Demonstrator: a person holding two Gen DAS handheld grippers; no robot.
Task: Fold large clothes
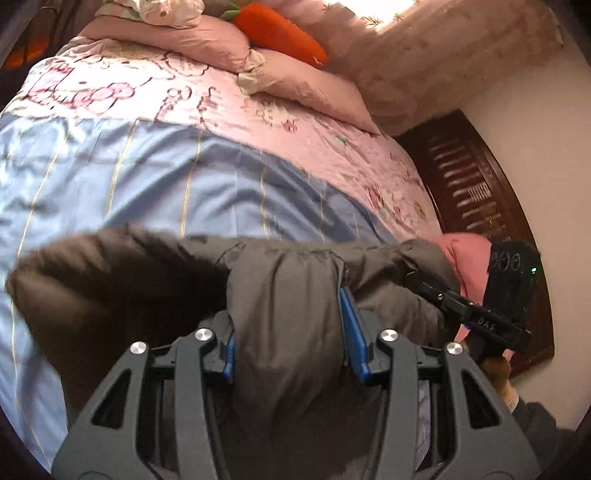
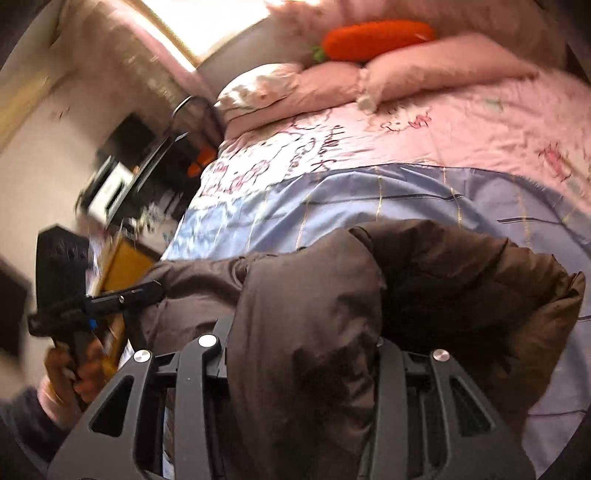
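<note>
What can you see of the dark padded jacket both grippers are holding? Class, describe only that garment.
The jacket is dark grey-brown, puffy and quilted, with a smooth, slightly shiny shell. It is bunched in thick folds and lifted at the near edge of the bed, over the blue striped sheet. The left gripper has its jaws shut on one thick fold, blue pads pressing both sides. The right gripper clamps another bunch, which hides its fingertips. One end hangs out sideways, loose and blurred.

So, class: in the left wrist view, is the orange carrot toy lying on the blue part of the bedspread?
No, the carrot toy rests up on the pink pillows.
</note>
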